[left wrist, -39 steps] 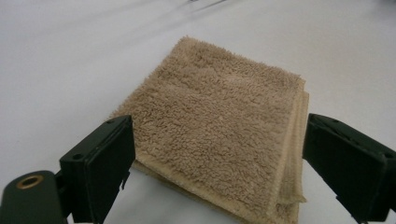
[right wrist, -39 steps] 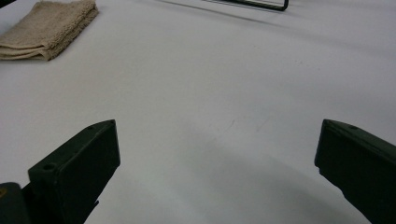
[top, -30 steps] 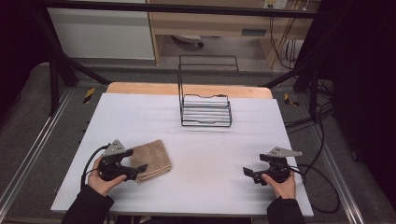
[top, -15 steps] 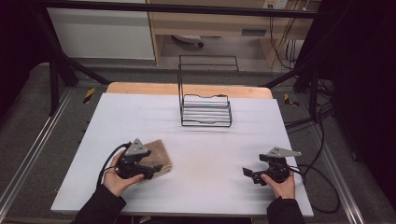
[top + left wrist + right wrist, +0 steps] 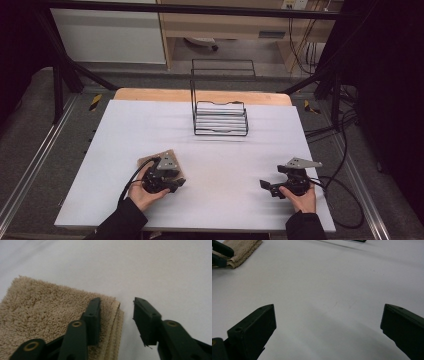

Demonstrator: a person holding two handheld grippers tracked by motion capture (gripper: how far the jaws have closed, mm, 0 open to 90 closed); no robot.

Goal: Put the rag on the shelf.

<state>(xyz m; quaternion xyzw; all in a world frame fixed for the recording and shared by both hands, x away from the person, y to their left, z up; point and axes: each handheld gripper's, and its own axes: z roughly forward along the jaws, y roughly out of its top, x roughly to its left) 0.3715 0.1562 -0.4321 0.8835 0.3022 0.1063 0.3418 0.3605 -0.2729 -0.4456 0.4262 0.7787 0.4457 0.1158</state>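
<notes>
A folded tan towel (image 5: 148, 161) lies on the white table (image 5: 260, 145) at the front left, mostly covered by my left gripper (image 5: 178, 184) and the hand holding it. In the left gripper view the towel (image 5: 42, 312) is thick terry cloth with stacked folded edges. My left gripper (image 5: 116, 308) is open, low over the towel's corner: one jaw is above the cloth, the other above bare table just past the folded edge. My right gripper (image 5: 265, 186) rests at the front right, far from the towel. Its jaws (image 5: 328, 315) stand wide open over bare table.
A black wire rack (image 5: 220, 114) stands at the back middle of the table, before the wooden strip (image 5: 150, 95). Cables trail off the right edge (image 5: 345, 200). In the right gripper view the towel (image 5: 243, 248) shows at the top left.
My left gripper has moved right and forward across the towel, so its jaws now straddle the right folded edge. The right gripper has stayed in place.
</notes>
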